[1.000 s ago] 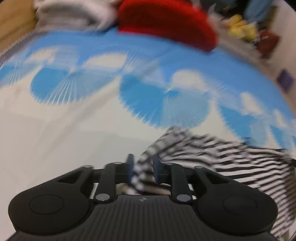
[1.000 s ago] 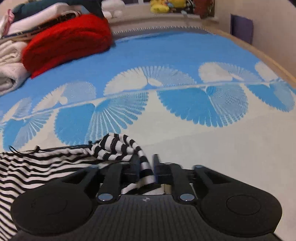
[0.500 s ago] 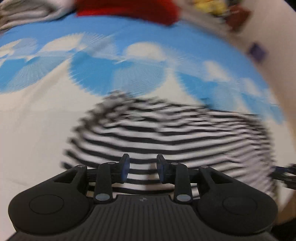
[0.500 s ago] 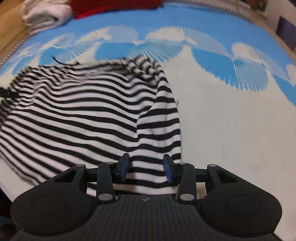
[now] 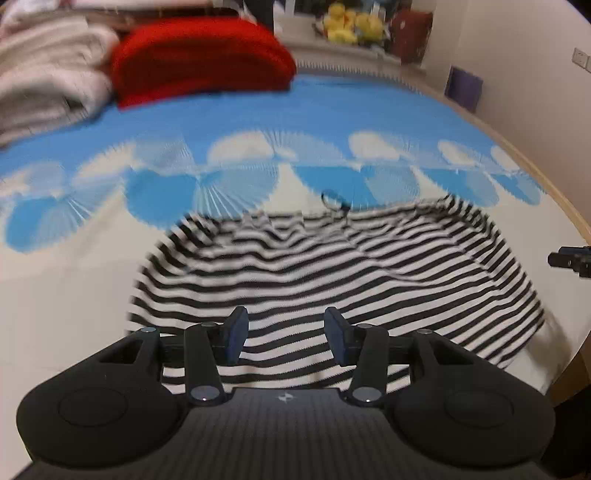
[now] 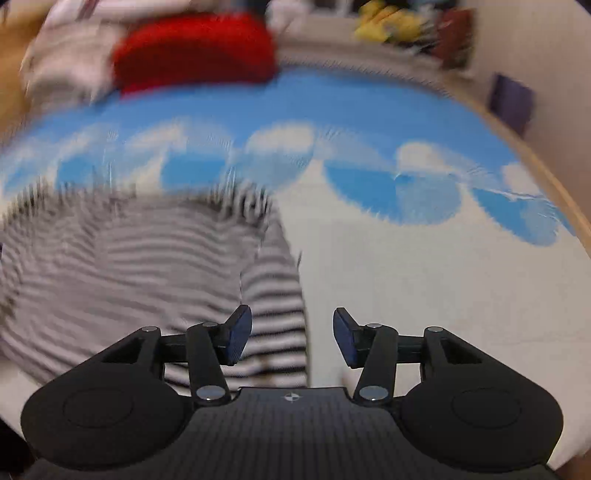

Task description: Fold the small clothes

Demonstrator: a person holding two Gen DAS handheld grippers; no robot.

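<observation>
Black-and-white striped knit garment (image 5: 332, 280) lies spread out on the blue-and-cream fan-patterned bedspread (image 5: 74, 280), near the front edge of the bed. A thin dark cord loop (image 5: 334, 201) sits at its far edge. One sleeve-like strip (image 6: 275, 314) lies folded along the garment's right side.

Left gripper (image 5: 282, 334): jaws apart, nothing between them, above the garment's near hem. Contact with cloth cannot be told.

Right gripper (image 6: 292, 336): jaws spread wide, empty, above the garment's right edge. Right view heavily blurred.

Background: folded red knit item (image 5: 199, 62) beside a stack of pale folded blankets (image 5: 44, 99); yellow plush toys (image 5: 351, 24) on the far ledge.
</observation>
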